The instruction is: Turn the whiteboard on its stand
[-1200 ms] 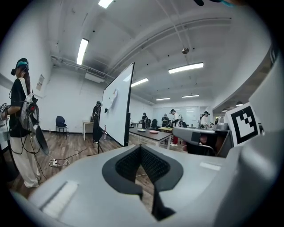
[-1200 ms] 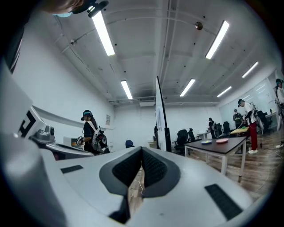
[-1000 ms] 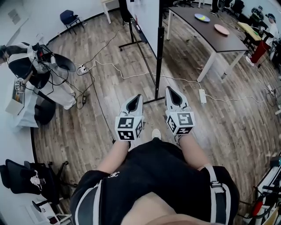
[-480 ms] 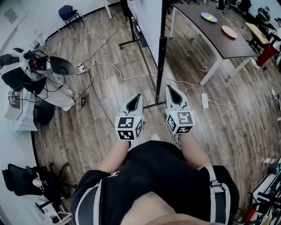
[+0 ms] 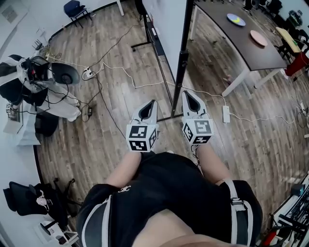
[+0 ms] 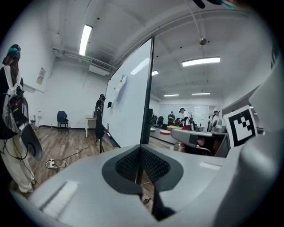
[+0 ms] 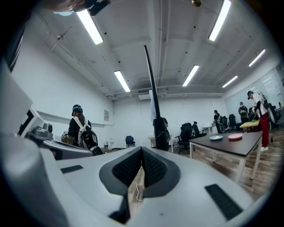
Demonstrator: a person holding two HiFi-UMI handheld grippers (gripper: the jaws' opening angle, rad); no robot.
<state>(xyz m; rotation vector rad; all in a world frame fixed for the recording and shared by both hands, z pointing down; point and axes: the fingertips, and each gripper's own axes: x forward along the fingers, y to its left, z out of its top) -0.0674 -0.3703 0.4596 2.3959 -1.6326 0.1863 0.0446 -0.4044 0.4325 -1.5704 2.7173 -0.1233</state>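
Note:
The whiteboard (image 5: 164,19) stands straight ahead on its wheeled black stand, seen nearly edge-on from above, with its black side post (image 5: 182,58) closest to me. My left gripper (image 5: 151,103) and right gripper (image 5: 189,94) are held side by side in front of the post's foot, apart from it. Both are shut with nothing between the pads. In the left gripper view the white board face (image 6: 131,106) fills the middle beyond the shut left gripper (image 6: 141,155). In the right gripper view the board's edge and post (image 7: 153,102) rise above the shut right gripper (image 7: 142,162).
A dark table (image 5: 241,43) with two plates stands at the right of the board. White cables and power strips (image 5: 225,114) lie on the wood floor around the stand's feet. A person with gear (image 5: 34,82) is at the left, a blue chair (image 5: 75,7) at the back.
I have come closer to the whiteboard: its post and foot sit nearer to both grippers. The grippers stay side by side and shut.

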